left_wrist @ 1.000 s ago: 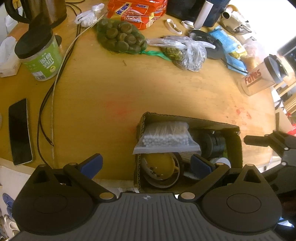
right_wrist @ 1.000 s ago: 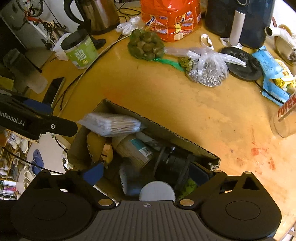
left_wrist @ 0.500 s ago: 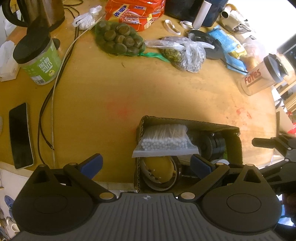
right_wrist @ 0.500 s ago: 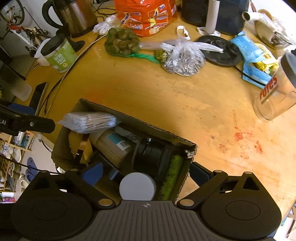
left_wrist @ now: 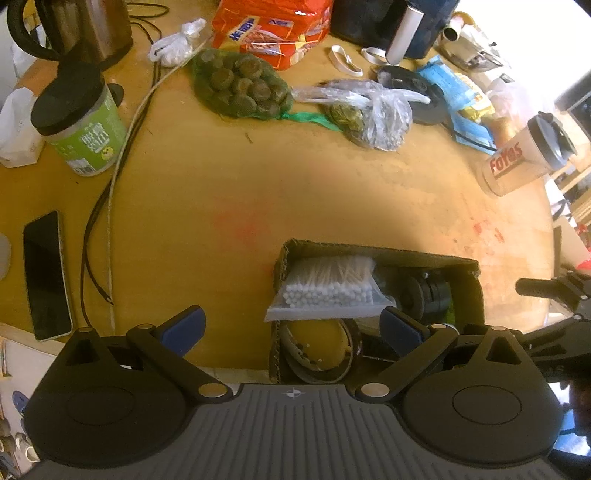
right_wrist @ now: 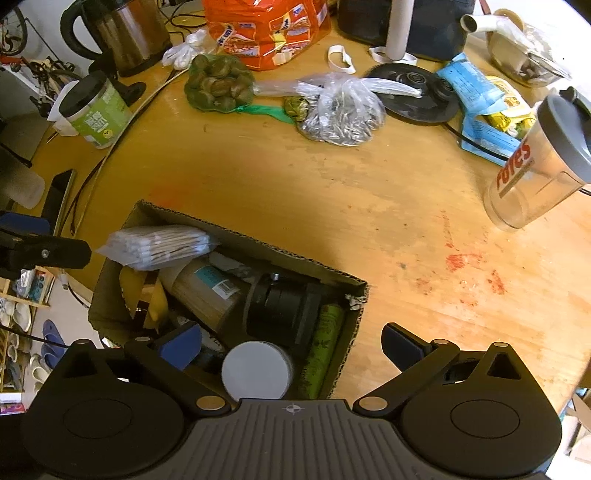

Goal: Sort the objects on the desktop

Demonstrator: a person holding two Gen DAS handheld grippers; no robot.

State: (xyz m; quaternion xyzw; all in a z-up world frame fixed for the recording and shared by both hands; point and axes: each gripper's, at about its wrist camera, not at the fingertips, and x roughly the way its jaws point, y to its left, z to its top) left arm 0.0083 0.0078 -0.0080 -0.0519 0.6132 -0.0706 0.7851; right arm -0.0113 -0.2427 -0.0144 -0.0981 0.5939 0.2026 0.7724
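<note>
Brown cardboard box: open, packed full, at the near table edge.
Clear bag of cotton swabs: laid on top, at the box's left end.

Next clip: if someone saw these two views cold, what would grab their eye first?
Probably the cardboard box at the near edge of the round wooden table, crammed with items, a bag of cotton swabs lying on top at its left end. Next, the bright orange snack pack at the far side and the clear Foyes cup to the right. Both tools, left and right, hang open over the box, holding nothing.
</note>
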